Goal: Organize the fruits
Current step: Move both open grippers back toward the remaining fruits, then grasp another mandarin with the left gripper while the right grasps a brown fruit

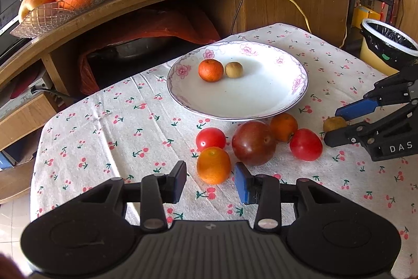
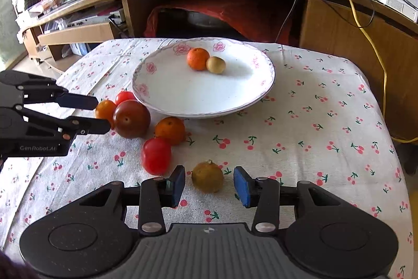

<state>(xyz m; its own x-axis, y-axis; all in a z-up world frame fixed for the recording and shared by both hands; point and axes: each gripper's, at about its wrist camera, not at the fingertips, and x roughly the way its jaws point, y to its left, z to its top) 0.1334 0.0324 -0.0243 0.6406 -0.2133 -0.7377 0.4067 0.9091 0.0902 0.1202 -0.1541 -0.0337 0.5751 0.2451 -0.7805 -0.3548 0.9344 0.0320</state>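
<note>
Both tools gape: left tool (image 1: 210,181) straddles an orange (image 1: 213,165), right tool (image 2: 209,184) a longan (image 2: 207,176), ready for plate (image 2: 167,98) transfer.

L gripper (image 1: 210,181), R gripper (image 2: 209,184): fingers apart, low.

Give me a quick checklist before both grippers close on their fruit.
1. Left gripper open: ok.
2. Orange kumquat between the left fingers: ok, though it sits toward the tips.
3. Right gripper open: ok.
4. Brown fruit centred between the right fingers: ok.
5. Neighbours clear of the right fingers: cannot tell, the red tomato is close to the left finger.
6. Room on the plate: ok, only a tangerine and a tan fruit lie in it.
</note>
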